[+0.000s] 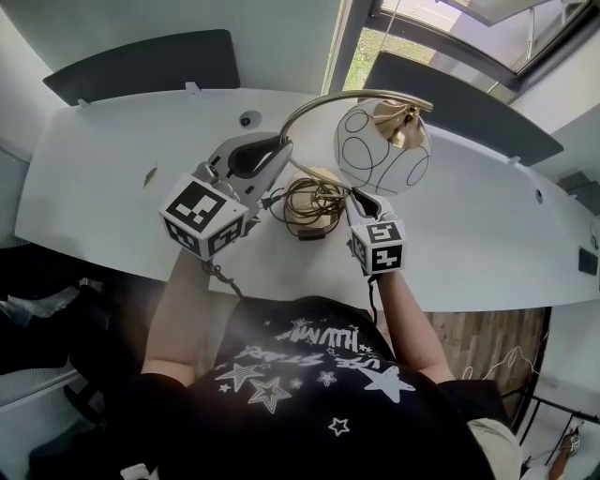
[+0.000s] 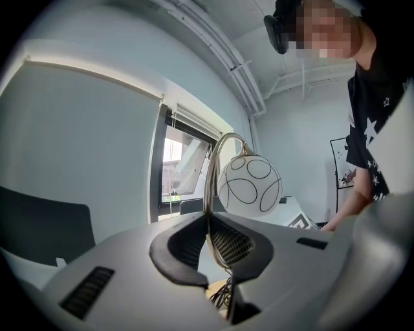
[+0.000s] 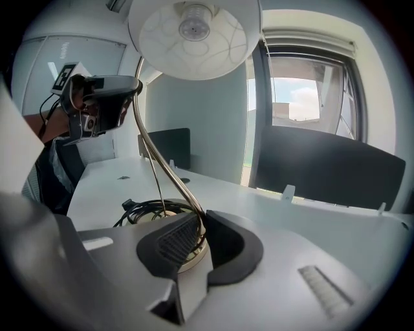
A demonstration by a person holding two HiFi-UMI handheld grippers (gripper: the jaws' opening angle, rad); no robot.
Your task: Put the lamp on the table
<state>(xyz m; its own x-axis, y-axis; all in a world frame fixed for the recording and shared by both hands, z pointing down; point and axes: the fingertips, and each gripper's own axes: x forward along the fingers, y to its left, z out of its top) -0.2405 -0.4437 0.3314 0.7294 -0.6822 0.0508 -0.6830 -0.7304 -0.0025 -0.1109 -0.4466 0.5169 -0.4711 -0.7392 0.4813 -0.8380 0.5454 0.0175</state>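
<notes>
Lamp (image 1: 382, 150) stands near the middle of the white table (image 1: 112, 187), close to the person's edge. Its round base (image 1: 323, 178) looks set down on the tabletop; the contact line itself is covered by the cord and the jaws, so this cannot be confirmed. A brass stem (image 1: 323, 101) rises from the base, arcs over and carries a white globe shade (image 1: 412, 164) marked with thin black loops; the shade hangs clear above the table. The dark cord (image 1: 302, 202) lies coiled in loose loops on and around the base. Left gripper (image 1: 279, 150): jaws closed tight on the upper part of the stem, where it begins to curve; in the left gripper view the thin rod runs straight up between the two ribbed pads. Right gripper (image 1: 361, 199): jaws clamped on the lowest part of the stem, just above the base; in the right gripper view the rod sits pinched between the pads with the base disc directly below. The two grippers sit on opposite sides of the base, near each other. Dark panels (image 1: 141, 61) stand along the table's far edge, with a window (image 1: 450, 19) beyond.
</notes>
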